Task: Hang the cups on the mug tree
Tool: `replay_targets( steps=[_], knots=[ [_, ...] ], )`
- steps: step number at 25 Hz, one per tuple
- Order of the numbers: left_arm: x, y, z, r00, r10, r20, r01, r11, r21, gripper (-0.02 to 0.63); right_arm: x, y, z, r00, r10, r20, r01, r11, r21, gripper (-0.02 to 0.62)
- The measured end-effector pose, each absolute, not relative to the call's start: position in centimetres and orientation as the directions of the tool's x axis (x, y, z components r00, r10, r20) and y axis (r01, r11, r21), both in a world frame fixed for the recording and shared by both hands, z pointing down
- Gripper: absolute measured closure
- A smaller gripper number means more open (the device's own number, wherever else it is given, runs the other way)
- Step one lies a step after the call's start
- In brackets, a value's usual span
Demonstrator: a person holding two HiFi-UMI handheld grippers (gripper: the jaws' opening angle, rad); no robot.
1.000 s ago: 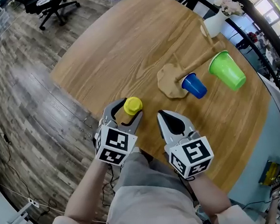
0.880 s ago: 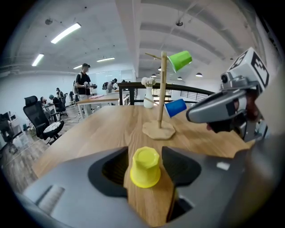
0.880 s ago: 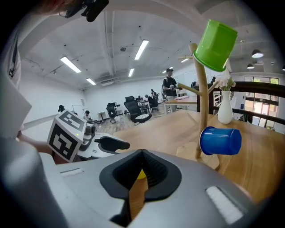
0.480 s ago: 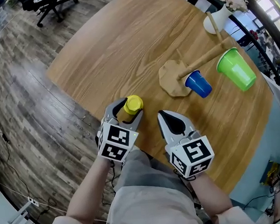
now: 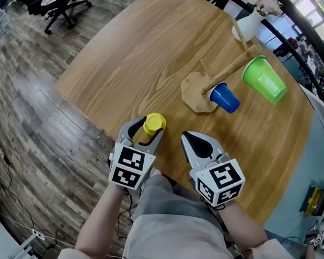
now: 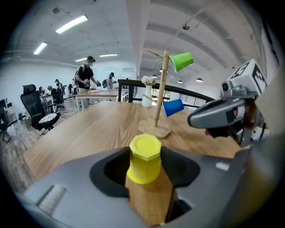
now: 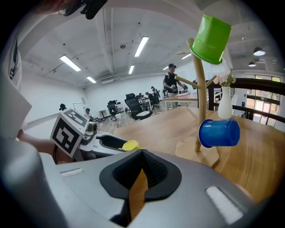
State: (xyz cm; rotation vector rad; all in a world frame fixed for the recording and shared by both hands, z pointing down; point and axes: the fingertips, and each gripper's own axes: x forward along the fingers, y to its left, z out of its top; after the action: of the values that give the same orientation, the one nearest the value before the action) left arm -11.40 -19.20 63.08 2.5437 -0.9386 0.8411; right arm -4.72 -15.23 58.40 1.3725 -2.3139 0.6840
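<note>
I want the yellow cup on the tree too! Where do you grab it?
Probably pinch the yellow cup across its side walls, coming from the near edge of the table: it stands upside down, so only the walls are free.

Wooden mug tree [image 5: 199,92] upright on flat base, right part of table [image 5: 144,54]. Green cup [image 5: 263,80] tilted on the top peg; blue cup [image 5: 224,98] sideways on a lower peg. Yellow cup [image 5: 153,123] closed end up on table near front edge, well apart from tree
</note>
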Motion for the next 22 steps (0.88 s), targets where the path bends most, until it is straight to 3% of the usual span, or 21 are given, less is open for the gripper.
replay_targets(
  steps=[5, 22],
  knots=[
    [-10.8, -18.3, 59.7, 0.629, -0.492, 0.602, -0.647, -0.761, 0.054, 0.39, -5.0, -14.7, 55.2, -0.527, -0.71, 0.467, -0.85, 0.441, -0.288, 0.594],
    [-9.8, -12.7, 47.4, 0.627, -0.548, 0.554, -0.671, -0.741, 0.025, 0.391, -1.9, -10.1, 43.6, -0.534, -0.751, 0.388, -0.845, 0.47, -0.253, 0.594]
  ],
)
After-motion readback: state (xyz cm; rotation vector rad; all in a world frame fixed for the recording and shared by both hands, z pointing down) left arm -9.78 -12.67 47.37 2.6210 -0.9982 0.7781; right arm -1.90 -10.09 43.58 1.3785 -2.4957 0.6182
